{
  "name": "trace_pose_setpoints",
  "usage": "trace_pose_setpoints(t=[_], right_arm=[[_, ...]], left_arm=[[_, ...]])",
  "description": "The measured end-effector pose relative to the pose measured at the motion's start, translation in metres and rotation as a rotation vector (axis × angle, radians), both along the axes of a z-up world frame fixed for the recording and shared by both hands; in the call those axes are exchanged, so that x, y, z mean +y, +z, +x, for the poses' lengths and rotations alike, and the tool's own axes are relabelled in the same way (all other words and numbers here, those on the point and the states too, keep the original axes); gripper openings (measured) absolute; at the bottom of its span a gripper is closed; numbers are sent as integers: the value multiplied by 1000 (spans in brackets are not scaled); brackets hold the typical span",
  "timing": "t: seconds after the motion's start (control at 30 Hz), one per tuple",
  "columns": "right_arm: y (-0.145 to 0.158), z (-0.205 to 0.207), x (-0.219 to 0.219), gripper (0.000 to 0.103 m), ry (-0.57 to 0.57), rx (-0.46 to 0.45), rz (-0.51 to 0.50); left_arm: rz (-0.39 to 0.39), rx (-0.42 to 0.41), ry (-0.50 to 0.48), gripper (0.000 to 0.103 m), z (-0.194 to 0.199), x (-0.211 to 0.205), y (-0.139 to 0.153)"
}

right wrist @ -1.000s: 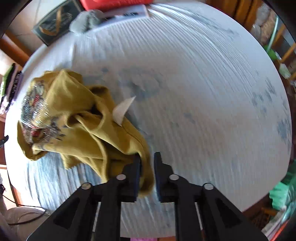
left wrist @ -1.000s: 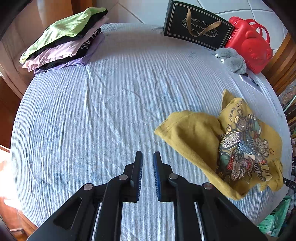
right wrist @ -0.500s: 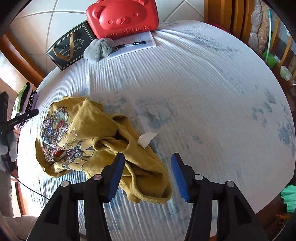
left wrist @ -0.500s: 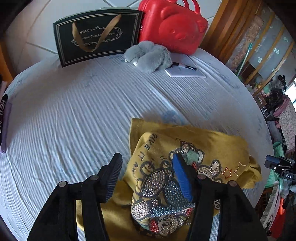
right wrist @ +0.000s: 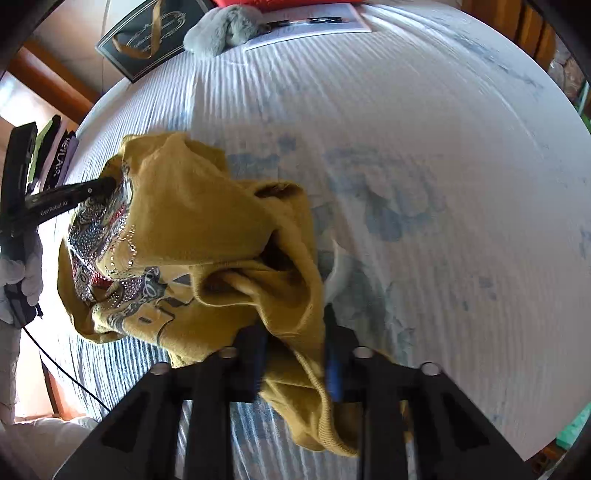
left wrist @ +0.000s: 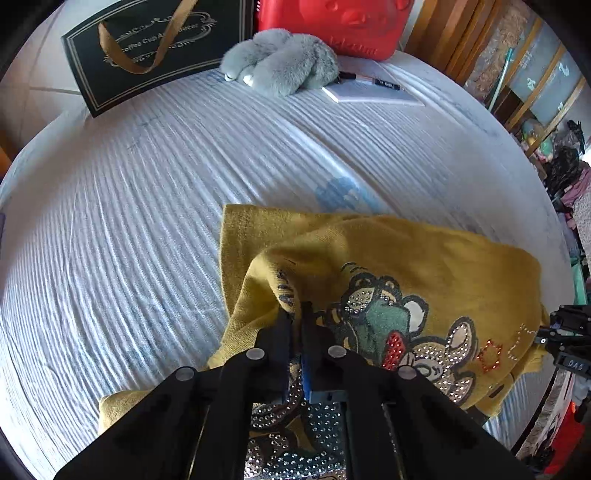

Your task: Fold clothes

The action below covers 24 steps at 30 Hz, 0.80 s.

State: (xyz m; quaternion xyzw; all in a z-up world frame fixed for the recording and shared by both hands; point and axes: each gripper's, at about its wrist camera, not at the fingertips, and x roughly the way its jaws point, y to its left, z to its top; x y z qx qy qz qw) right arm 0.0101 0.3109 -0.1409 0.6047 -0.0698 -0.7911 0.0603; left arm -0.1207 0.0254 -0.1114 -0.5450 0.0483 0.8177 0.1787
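— Ribbed pale-blue bedsheet (left wrist: 122,229) covers the whole surface, faded blue flower prints here and there; wooden furniture and white floor tiles ring it. What's at the far edge?

— Black gift bag (left wrist: 155,48), a grey plush toy (left wrist: 284,74), a red bear-faced case (left wrist: 332,26), and a notepad (left wrist: 373,96) with a pen on it.

— And the mustard sweatshirt (left wrist: 424,254)?

— Crumpled mid-sheet, rhinestone bear print up. My left gripper (left wrist: 295,317) is pinched tight on a raised fold. My right gripper (right wrist: 293,354) has the ribbed hem between its fingers, jaws narrow; whether they clamp it, I can't tell.
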Motion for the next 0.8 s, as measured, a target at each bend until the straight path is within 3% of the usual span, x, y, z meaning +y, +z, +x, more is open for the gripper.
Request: trace_pose_setpoints(t=[0.07,0.2,0.27,0.33,0.43,0.53,0.6,0.7,0.8], right_arm=[[13,-3,-11,12,28,63,59],[85,-5,-10,9,-16,325,106],[121,2,-4,9,-54,444,125],[139,12,4,9,-78,487,98],[122,20,12,10,-69,352,71],[58,34,21,15,-46,82,45],[23,46,28,16,-55,-50,40],[20,63,43,21,-114,-52,2],[48,59,55,31,-152,57,-20]], left_arm=[[-3,76,72,3,-1,-17,28],[47,212,214,3,9,-59,90],[64,256,237,3,23,-73,109],[73,233,222,5,37,-77,109],[35,119,161,7,52,-68,75],[11,-48,131,7,62,-60,26],[7,-111,129,7,68,-61,11],[26,-93,136,15,69,-69,22],[43,-14,151,47,65,-79,50]])
